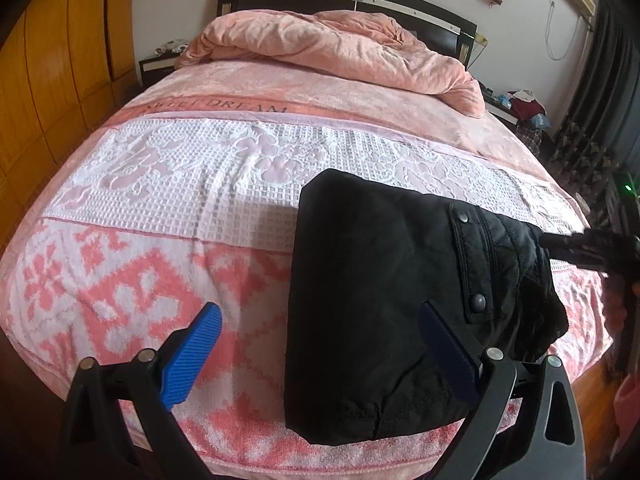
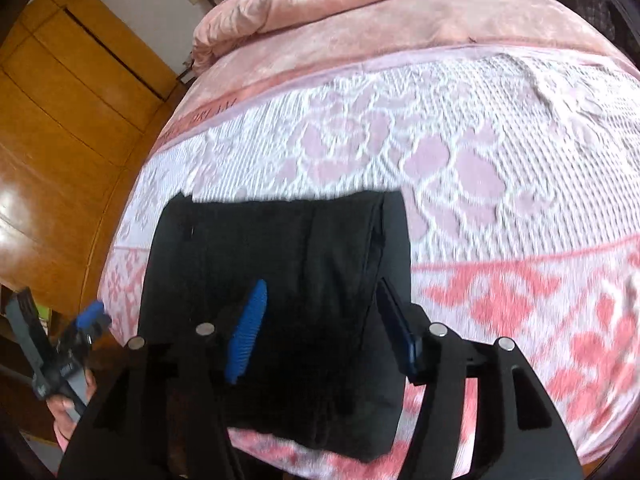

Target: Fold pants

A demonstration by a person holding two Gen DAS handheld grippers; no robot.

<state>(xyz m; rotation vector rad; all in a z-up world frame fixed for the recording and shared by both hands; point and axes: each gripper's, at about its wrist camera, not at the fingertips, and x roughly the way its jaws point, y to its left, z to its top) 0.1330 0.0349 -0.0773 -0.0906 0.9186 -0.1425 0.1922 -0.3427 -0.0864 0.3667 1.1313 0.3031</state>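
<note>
The black pants (image 1: pixel 380 300) lie folded into a compact, thick rectangular bundle near the front edge of the bed, resting on the pink-and-white patterned towel blanket (image 1: pixel 160 208). A quilted section with two dark snap buttons (image 1: pixel 478 301) lies on the top layer at the right of the bundle in the left wrist view.

Handling properties, judged from appearance: the fabric is soft and padded, moderately bulky, not fragile. The layered stack is likely to spring open or slide if lifted by a single layer. The outer shell looks smooth and may slip on the ribbed pads. Recommended hold: clamp across the full thickness at a folded edge, not at the loose hem ends. Avoid seating a pad on a snap.

The left gripper (image 1: pixel 324 356) is spread wide. One blue pad sits over the blanket to the left of the bundle, the other over the black fabric; nothing is pinched.

The right gripper (image 2: pixel 320 328) stands over the near part of the bundle with its jaws parted. The pads straddle the fabric, and neither visibly presses on it. Whether the far pad touches the bundle's side edge cannot be told.

Farther back, a crumpled pink duvet (image 1: pixel 332 48) is heaped against the dark headboard (image 1: pixel 420 10). Wooden wardrobe doors (image 1: pixel 52 80) stand along the side.

The fold appears essentially complete.
</note>
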